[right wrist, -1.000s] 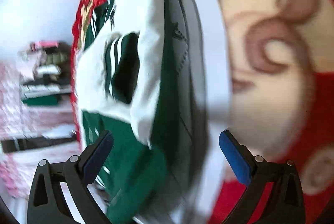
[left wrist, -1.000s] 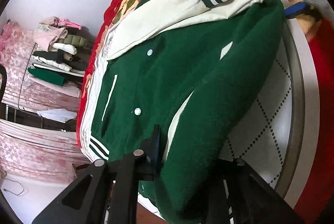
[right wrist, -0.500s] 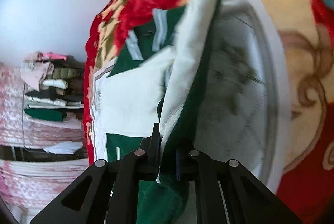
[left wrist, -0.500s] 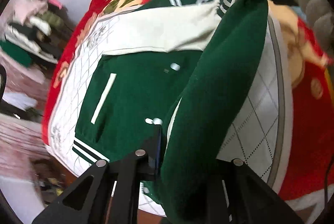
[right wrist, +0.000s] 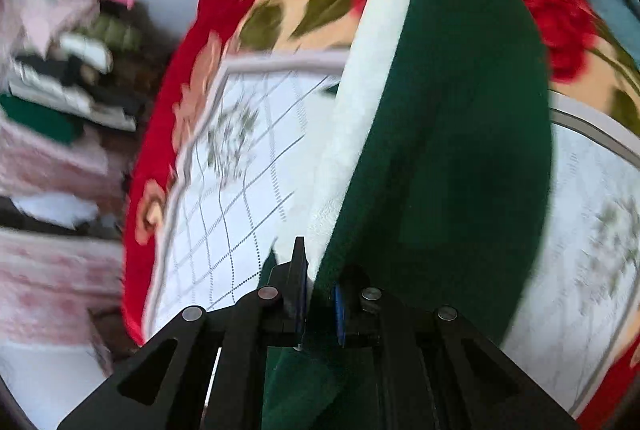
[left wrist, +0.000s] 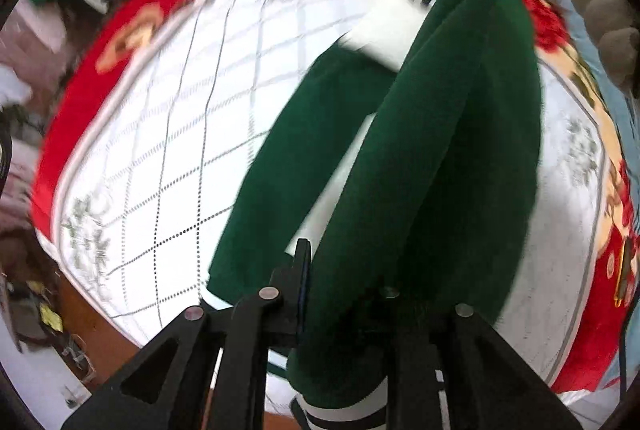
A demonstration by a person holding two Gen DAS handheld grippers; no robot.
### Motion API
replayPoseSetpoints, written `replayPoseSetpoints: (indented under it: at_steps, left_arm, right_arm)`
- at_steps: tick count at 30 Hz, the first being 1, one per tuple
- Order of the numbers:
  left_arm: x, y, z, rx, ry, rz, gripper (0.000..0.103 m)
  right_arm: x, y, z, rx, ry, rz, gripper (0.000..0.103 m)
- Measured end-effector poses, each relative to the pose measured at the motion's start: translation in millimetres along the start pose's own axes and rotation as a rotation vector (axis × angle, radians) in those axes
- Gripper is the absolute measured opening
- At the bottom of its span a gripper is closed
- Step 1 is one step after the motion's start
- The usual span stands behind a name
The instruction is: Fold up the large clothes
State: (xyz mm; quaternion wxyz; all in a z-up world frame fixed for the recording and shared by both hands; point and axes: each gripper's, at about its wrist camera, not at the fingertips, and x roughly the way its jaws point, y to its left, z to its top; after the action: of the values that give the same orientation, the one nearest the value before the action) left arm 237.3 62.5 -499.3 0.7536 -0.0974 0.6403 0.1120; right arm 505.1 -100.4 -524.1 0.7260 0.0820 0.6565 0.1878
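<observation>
Green jacket (left wrist: 460, 149) in both hand-held grippers, above white quilt (left wrist: 168, 133).

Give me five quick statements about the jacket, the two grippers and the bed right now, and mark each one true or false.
1. The right gripper is clamped on the green and white jacket. True.
2. The left gripper holds nothing. False: green jacket fabric sits between its jaws, which are opening slightly.
3. The jacket lies flat on the white quilted cover. False: it hangs lifted between the two grippers, with bare cover showing beneath it.
4. A red floral blanket lies under the white cover. True.
5. The stack of folded clothes sits on the bed. False: it is off to the side, beyond the bed's edge.
</observation>
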Motion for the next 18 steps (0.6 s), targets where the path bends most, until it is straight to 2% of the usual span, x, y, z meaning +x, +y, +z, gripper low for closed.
replayPoseSetpoints:
  at_steps: [3, 5, 7, 8, 9, 10, 11, 12, 13, 16, 18]
  left_arm:
    - [31.4, 43.1, 2.7, -0.083, 0.065, -0.076, 0.024]
    - [42.4, 67.8, 2.1, -0.160, 0.089, -0.130, 0.026]
    - [49.8, 95.4, -1.3, -0.258, 0.109, -0.173, 0.031]
    - [50.5, 106.4, -2.9, -0.288, 0.106, -0.178, 0.031]
    - [50.1, 113.7, -3.9, -0.306, 0.102, -0.169, 0.040]
    - [48.1, 124.0, -5.6, -0.334, 0.090, -0.160, 0.050]
    - [45.5, 134.9, -7.8, -0.368, 0.074, -0.150, 0.074]
    - [42.6, 142.8, -9.7, -0.390, 0.065, -0.127, 0.081]
    - [39.4, 146.8, -10.9, -0.399, 0.054, -0.121, 0.081]
    - [28.7, 142.2, -14.7, -0.389, 0.039, -0.106, 0.083]
    - [27.8, 132.0, -21.6, -0.379, 0.044, -0.117, 0.084]
  right_arm:
    - [68.9, 38.3, 3.1, -0.047, 0.081, -0.077, 0.011]
    - [103.7, 50.4, 0.5, -0.090, 0.140, -0.118, 0.014]
    - [123.7, 54.7, -0.4, -0.079, 0.184, -0.090, 0.026]
    - [126.6, 54.6, -0.3, -0.068, 0.196, -0.054, 0.038]
    - [125.1, 53.6, 0.3, -0.057, 0.204, -0.014, 0.050]
    - [120.7, 51.1, -0.4, -0.041, 0.208, 0.063, 0.055]
    - [114.3, 48.3, -1.5, -0.032, 0.203, 0.110, 0.056]
    - [102.4, 42.0, -4.3, -0.023, 0.195, 0.158, 0.056]
    - [95.1, 36.9, -5.9, -0.016, 0.193, 0.173, 0.057]
    - [49.2, -5.8, -24.9, 0.047, 0.129, 0.175, 0.069]
    - [24.5, -43.0, -42.8, 0.102, 0.099, 0.129, 0.072]
